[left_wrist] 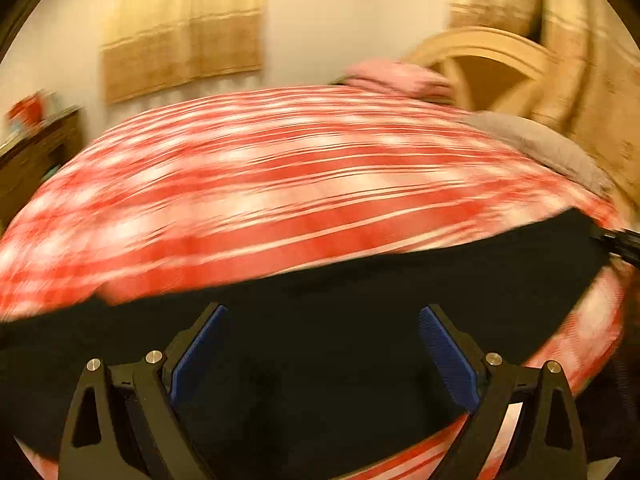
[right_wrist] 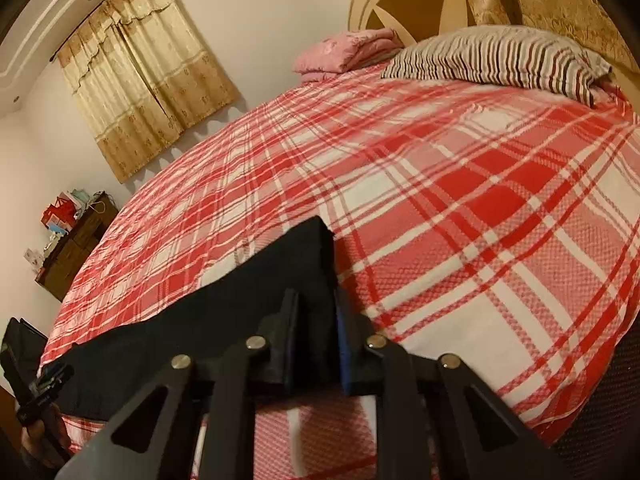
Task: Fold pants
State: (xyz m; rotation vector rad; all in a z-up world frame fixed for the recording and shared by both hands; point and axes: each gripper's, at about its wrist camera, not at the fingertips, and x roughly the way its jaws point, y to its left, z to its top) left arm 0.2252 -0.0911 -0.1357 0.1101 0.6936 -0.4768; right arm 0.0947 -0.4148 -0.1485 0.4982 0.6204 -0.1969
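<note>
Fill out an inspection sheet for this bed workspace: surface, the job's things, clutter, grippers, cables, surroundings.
Surface: bed with a red and white plaid cover, lying flat.
Job's things: black pants stretched along the near edge of the bed.
Clutter: striped pillow and folded pink blanket at the head end, apart from the pants.
Grippers: right gripper shut on one end of the pants; left gripper open over the pants, blue pads wide apart; its view is motion blurred.
Cables: nothing seen.
Surroundings: beige curtain, rounded headboard, dark wooden cabinet with small items on top.
</note>
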